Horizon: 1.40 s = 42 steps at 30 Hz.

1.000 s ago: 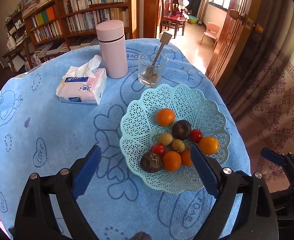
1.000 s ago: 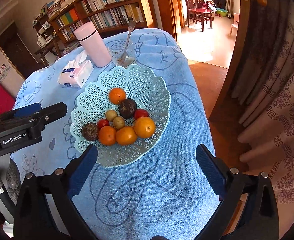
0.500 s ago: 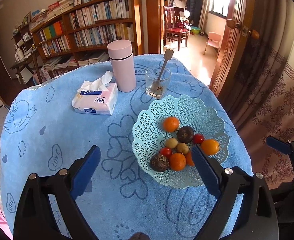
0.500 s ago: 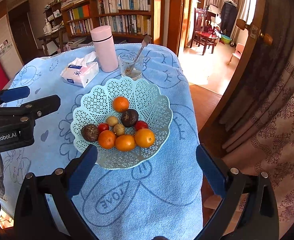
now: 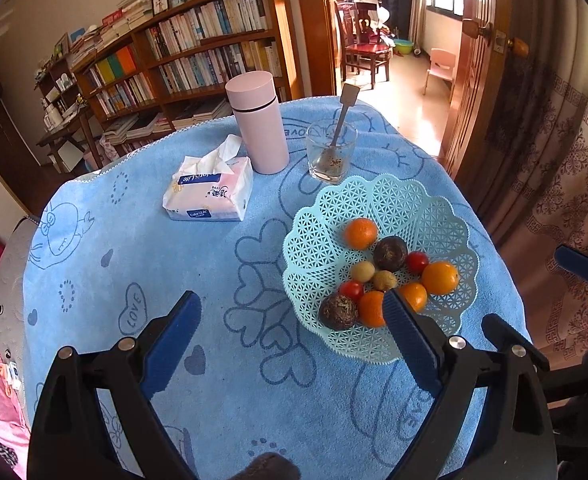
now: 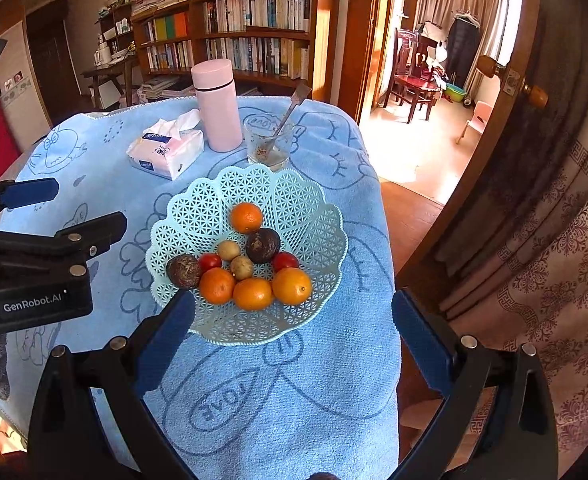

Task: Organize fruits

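A light green lattice fruit basket [image 5: 321,236] [image 6: 294,192] sits on the blue tablecloth [image 5: 154,248]. It holds several oranges [image 5: 360,233] [image 6: 246,217], two dark passion fruits [image 5: 390,253] [image 6: 262,245], small red tomatoes [image 5: 417,262] [image 6: 284,260] and two small tan fruits [image 6: 228,250]. My left gripper [image 5: 292,306] is open and empty, held above the cloth just left of the basket's near side. My right gripper [image 6: 294,308] is open and empty above the basket's near rim. The left gripper's body also shows in the right wrist view [image 6: 34,256].
A pink flask [image 5: 257,122] [image 6: 216,104], a tissue pack [image 5: 210,192] [image 6: 166,148] and a glass with a spoon [image 5: 331,152] [image 6: 269,144] stand behind the basket. The table's right edge drops beside a curtain [image 6: 553,280] and a wooden door [image 5: 477,92].
Both grippers have pulled back and up from the table, so more of the room shows. The fruits and basket have not moved. Both stay open.
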Motion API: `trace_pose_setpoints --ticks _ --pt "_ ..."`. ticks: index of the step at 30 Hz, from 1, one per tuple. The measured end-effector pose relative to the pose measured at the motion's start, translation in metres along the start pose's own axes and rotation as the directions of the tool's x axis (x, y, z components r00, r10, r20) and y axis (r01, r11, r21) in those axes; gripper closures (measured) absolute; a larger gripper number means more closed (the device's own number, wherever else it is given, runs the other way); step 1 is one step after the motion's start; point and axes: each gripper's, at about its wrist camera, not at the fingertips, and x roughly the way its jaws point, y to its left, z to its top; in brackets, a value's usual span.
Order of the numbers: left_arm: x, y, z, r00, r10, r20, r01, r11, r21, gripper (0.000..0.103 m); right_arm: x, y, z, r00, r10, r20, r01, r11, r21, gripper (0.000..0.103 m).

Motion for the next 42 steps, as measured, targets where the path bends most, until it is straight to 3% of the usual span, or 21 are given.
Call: trace_pose_setpoints --ticks 17,42 --pt "0.01 0.0 0.003 0.999 0.021 -0.026 -0.021 1.0 0.009 0.012 0.007 0.001 0.001 1.0 0.009 -0.02 -0.009 1.0 -0.002 0.003" --pt "0.024 0.008 0.003 0.998 -0.043 -0.041 0.045 0.999 0.029 0.012 0.017 0.012 -0.004 0.997 -0.036 -0.067 0.038 0.999 0.019 0.003"
